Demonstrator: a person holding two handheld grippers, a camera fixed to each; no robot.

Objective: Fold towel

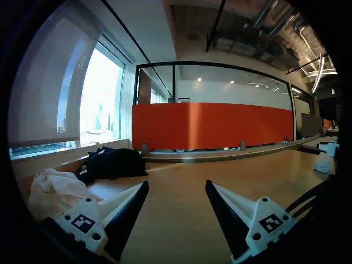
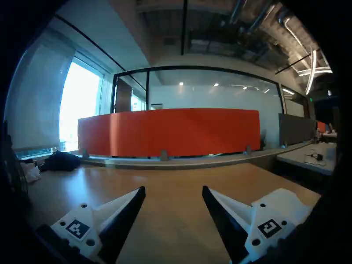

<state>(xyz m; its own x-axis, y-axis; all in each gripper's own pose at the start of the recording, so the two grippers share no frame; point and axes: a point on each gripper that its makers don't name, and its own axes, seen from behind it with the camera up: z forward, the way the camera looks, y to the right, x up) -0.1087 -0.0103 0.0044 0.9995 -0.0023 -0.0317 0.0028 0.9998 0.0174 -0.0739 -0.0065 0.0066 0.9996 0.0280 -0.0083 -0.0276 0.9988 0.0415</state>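
Two open claws: left gripper (image 1: 176, 182) has fingers spread wide with nothing between them, right gripper (image 2: 173, 187) same. Both sit low over the wooden table (image 1: 185, 220). Towel (image 1: 55, 191) is a crumpled white heap at the table's left end by the window, just beyond the left gripper's left finger, unfolded. Dark bundle (image 1: 112, 163) lies right behind it, touching. Orange divider panel (image 1: 211, 125) runs along the table's far edge
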